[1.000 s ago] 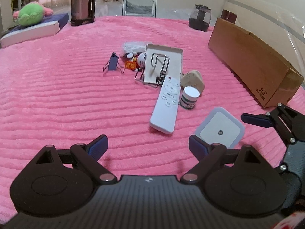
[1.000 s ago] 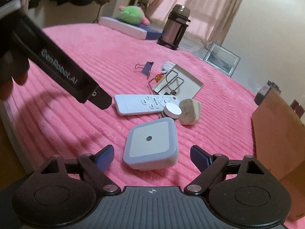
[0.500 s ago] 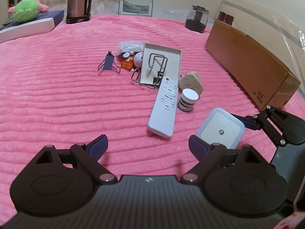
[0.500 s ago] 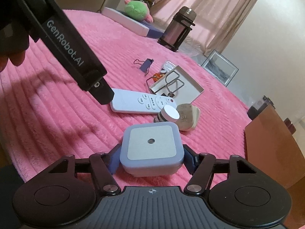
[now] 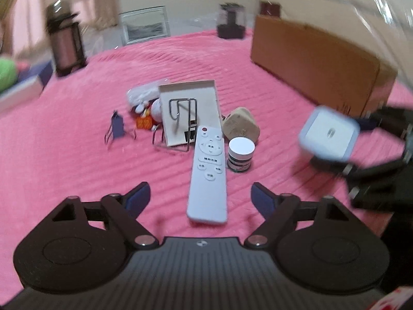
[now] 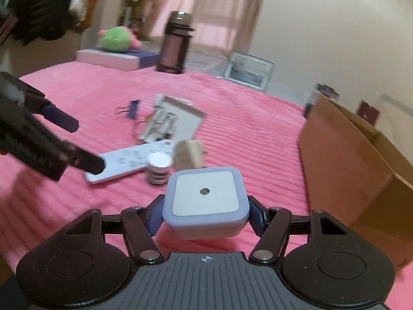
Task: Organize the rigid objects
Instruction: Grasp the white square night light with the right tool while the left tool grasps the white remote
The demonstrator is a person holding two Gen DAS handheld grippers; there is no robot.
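Gripping the square night light [image 6: 205, 201] by its sides in the right gripper [image 6: 205, 222], clear of the pink blanket [image 6: 258, 139], probably bound for the cardboard box [image 6: 361, 160]. Left gripper [image 5: 200, 199] open, jaws just narrowed, straddling the white remote's [image 5: 209, 173] near end for pickup. Beyond: small jar [image 5: 241, 155], beige plug [image 5: 240, 128], possibly; blurred.

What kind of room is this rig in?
Likely a bedroom in a home: the items lie on a pink ribbed bedspread, a green plush toy sits on a flat box at the far edge, and curtains hang behind. A framed picture leans nearby.
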